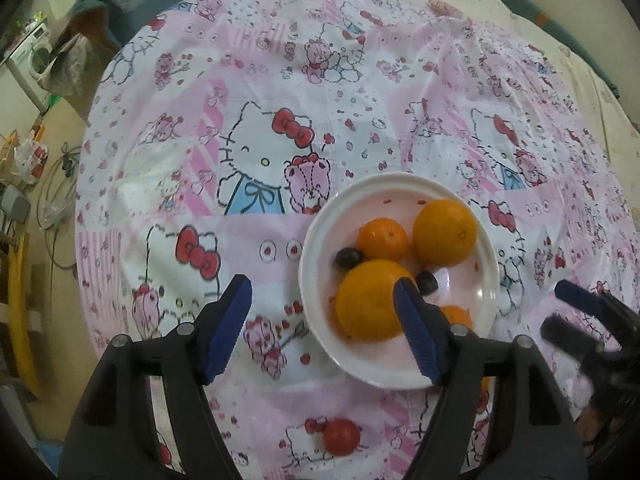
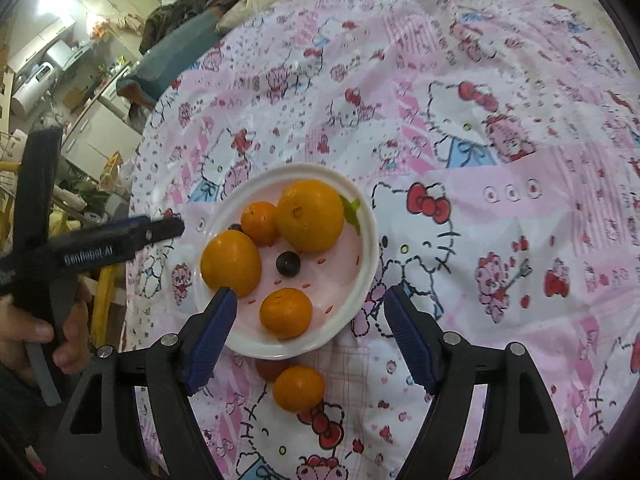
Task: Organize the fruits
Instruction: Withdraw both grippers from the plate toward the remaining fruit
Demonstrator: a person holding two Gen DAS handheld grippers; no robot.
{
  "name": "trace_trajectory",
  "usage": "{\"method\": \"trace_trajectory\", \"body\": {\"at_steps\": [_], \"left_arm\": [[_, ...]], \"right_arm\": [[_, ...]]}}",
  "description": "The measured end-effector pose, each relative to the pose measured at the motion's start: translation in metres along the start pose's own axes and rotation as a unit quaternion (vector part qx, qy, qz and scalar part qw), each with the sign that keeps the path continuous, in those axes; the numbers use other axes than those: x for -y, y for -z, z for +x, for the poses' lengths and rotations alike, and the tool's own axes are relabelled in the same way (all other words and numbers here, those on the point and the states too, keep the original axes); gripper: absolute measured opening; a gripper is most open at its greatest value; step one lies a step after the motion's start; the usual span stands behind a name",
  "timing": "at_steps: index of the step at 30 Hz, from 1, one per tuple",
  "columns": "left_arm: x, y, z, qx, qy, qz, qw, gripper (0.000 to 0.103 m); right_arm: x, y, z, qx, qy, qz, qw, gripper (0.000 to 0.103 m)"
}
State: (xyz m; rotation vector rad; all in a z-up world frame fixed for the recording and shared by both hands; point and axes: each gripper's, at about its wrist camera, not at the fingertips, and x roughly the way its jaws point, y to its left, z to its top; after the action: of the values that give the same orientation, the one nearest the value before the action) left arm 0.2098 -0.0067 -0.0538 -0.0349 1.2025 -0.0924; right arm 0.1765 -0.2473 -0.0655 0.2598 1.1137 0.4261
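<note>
We held both the left gripper point(image 1: 322, 330) and right gripper point(image 2: 310, 336) released and empty above the white bowl point(image 2: 366, 276), which gathered oranges; one mandarin point(image 2: 299, 389) and a tomato point(image 1: 341, 437) lay just outside it.

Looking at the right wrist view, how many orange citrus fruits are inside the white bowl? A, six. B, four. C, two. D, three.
B: the white bowl holds two large oranges and two small tangerines; another tangerine lies outside on the tablecloth.
</note>
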Motion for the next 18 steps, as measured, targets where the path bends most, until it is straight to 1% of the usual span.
{"method": "trace_trajectory", "body": {"at_steps": [3, 8, 13, 18], "left_arm": [[0.000, 0.011, -0.007, 0.000, 0.013, -0.001, 0.9999, 0.070], [0.002, 0.029, -0.019, 0.004, 0.029, -0.019, 0.9994, 0.070], [0.005, 0.051, -0.024, 0.002, 0.019, -0.015, 0.9997, 0.070], [0.003, 0.068, -0.033, 0.013, 0.017, -0.019, 0.9996, 0.070]], "right_arm": [[0.001, 0.002, -0.012, 0.011, 0.001, 0.005, 1.000, 0.079], [0.006, 0.012, -0.026, 0.023, 0.006, 0.016, 1.000, 0.079], [0.010, 0.028, -0.036, 0.028, 0.004, 0.038, 0.999, 0.079], [0.011, 0.043, -0.046, 0.035, -0.001, 0.056, 0.998, 0.079]]}}
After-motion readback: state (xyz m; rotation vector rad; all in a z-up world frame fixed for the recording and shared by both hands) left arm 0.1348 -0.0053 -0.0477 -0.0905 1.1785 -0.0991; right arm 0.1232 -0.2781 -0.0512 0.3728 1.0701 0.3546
